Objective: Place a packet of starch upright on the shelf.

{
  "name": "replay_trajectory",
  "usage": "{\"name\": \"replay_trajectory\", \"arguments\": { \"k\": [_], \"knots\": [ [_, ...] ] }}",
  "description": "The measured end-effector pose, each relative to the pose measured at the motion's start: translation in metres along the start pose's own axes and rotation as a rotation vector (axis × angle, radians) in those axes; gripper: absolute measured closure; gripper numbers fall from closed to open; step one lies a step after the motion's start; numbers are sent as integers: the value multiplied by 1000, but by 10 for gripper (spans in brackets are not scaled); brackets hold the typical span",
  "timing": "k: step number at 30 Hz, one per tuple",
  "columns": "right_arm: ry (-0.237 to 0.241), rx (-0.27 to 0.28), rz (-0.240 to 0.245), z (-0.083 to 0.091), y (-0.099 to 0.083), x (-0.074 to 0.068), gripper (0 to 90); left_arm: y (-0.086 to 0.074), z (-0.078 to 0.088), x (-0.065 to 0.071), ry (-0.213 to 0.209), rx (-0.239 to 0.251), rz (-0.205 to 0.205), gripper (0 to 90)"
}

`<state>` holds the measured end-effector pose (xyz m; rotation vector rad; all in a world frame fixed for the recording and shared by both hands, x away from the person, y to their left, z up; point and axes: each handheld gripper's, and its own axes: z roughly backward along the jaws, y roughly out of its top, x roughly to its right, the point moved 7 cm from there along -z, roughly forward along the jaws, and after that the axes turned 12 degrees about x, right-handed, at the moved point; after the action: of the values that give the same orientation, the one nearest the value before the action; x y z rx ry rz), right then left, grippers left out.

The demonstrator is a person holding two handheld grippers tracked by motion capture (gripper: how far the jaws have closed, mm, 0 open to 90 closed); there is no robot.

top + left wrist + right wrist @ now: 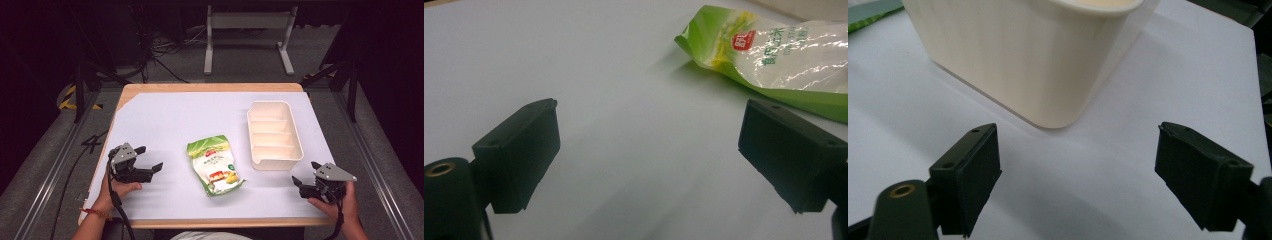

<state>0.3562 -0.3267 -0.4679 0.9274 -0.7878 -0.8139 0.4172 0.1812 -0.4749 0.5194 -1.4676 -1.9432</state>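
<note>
A green and clear food pouch (215,164) lies flat near the middle of the white table; in the left gripper view the pouch (784,55) sits beyond and to the right of the jaws. A cream tray with several compartments (274,134) stands to its right, and its near corner (1038,65) looms just ahead in the right gripper view. My left gripper (149,158) rests at the front left, open, jaws wide with bare table between them. My right gripper (305,174) sits at the front right, open and holding nothing, short of the tray.
The table's wooden edge (210,87) shows at the back and front. A metal stand (247,35) and cables lie on the floor beyond. Bare white surface (165,120) spreads behind the left gripper and between pouch and tray.
</note>
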Motion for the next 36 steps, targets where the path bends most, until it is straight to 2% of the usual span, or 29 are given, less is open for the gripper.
{"name": "replay_trajectory", "arguments": {
  "k": [4,6,12,15,20,23,26,28,29,33,36],
  "knots": [
    [1,-7,4,-1,-2,1,167,5,-5,1,-39,-10,23,100],
    [1,-5,-1,-1,-1,1,167,10,-10,2,-75,-17,25,96],
    [1,-19,4,-3,-2,-1,163,23,-29,8,-152,-65,7,93],
    [4,-26,4,-4,-3,-2,162,32,-45,14,-211,-88,23,85],
    [15,-38,11,-5,-5,-2,159,43,-78,23,-278,-133,0,77],
    [22,-39,8,-5,-6,-1,159,49,-96,31,-320,-152,2,70],
    [33,-42,5,-5,-6,-2,160,50,-113,40,-367,-198,-3,68],
    [39,-46,6,-5,-7,-2,159,49,-122,45,-384,-217,-10,68],
    [45,-49,6,-6,-7,-3,160,49,-127,47,-384,-231,-24,69],
    [60,-65,6,-7,-10,-3,159,44,-142,53,-391,-276,-37,78],
    [59,-75,6,-8,-11,-3,160,39,-151,56,-403,-317,-51,116]
  ]
}}
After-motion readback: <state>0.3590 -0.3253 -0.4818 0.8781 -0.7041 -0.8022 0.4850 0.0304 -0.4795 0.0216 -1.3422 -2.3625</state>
